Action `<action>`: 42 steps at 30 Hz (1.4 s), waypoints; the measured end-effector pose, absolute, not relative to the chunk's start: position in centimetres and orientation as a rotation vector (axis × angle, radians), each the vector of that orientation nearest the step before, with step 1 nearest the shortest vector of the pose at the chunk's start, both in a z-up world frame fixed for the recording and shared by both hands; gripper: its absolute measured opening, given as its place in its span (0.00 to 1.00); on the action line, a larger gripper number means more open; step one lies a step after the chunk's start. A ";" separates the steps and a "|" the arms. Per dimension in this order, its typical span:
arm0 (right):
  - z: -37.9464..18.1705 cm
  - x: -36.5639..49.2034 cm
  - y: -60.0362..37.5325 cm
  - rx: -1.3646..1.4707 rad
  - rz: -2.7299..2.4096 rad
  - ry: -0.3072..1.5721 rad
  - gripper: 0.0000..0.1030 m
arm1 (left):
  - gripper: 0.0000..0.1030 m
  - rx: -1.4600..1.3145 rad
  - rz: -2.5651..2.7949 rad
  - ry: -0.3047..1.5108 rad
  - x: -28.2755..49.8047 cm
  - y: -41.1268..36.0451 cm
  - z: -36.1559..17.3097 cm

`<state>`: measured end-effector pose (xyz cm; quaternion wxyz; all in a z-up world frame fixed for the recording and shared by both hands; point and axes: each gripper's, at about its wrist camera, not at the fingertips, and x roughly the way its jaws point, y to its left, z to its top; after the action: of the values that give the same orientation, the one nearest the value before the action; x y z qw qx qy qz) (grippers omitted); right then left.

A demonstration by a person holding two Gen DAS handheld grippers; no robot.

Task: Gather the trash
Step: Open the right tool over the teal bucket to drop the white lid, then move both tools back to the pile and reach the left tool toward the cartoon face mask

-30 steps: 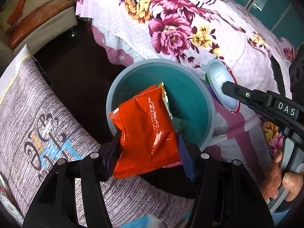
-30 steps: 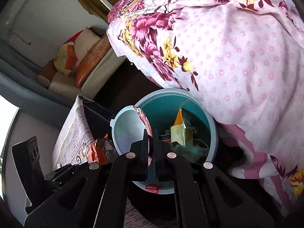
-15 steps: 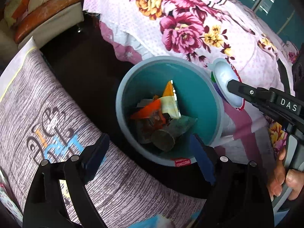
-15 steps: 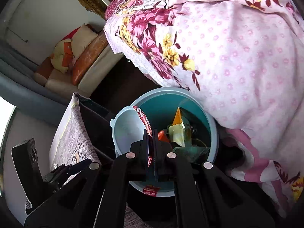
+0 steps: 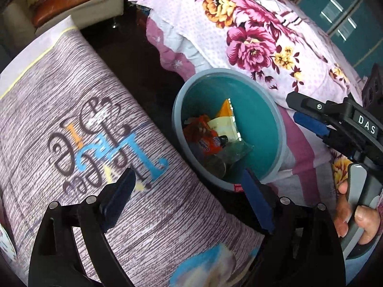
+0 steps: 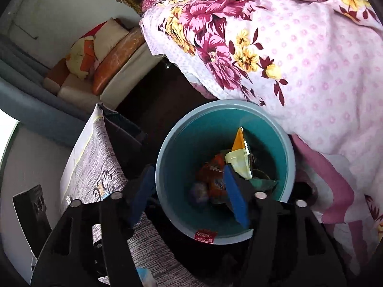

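A: How much of the collecting can be judged as done?

B: Several pieces are seen inside the bin [image 5: 275, 129], which sits just ahead of the left gripper [image 5: 189, 191] and slightly to its right. An orange wrapper [image 5: 203, 134], a yellow-and-white packet [image 5: 226, 119] and a greenish wrapper [image 5: 237, 149] are heaped at the bottom, with something round and dark that cannot be identified.

A: Is anything held?

B: Nothing. The left gripper's blue pads are spread wide with only the desk [image 5: 71, 110] and the bin's rim between them. The right gripper [image 6: 189, 191] is likewise spread apart and empty, directly above the bin [image 6: 167, 167], with the same orange wrapper [image 6: 213, 169] and yellow-and-white packet [image 6: 239, 160] below and just beyond its tips.

A: What is left?

B: No loose trash is shown on the desk's printed cover or on the flowered quilt [image 6: 299, 55] beyond the bin. A pale blue-and-white object [image 5: 203, 267] is glimpsed below the left gripper, at the near edge of the desk; whether it is trash cannot be told. The work is judged well advanced, possibly finished.
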<state>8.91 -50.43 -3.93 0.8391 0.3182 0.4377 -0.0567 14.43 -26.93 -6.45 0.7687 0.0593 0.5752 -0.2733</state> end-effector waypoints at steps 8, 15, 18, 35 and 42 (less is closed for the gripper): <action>-3.3 9.2 -48.3 0.665 -0.097 0.949 0.71 | 0.88 0.077 -0.538 1.230 13.9 -22.4 -5.5; -2.6 9.6 -45.2 0.645 -0.032 0.975 0.71 | 0.88 0.010 -0.455 1.214 13.5 -17.1 -4.6; -2.1 9.6 -43.4 0.620 -0.012 0.980 0.71 | 0.88 -0.025 -0.424 1.204 13.1 -14.9 -4.2; -0.7 10.7 -31.2 0.487 0.139 1.065 0.74 | 0.90 -0.177 -0.267 1.151 10.7 -2.9 -3.1; -1.4 11.6 -26.4 0.436 0.205 1.123 0.74 | 0.90 -0.218 -0.166 1.126 10.1 2.6 -3.3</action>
<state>11.61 -26.40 -1.39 0.8190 0.2045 0.5273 0.0964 10.10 2.58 -3.33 0.8369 -0.1031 0.5318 -0.0782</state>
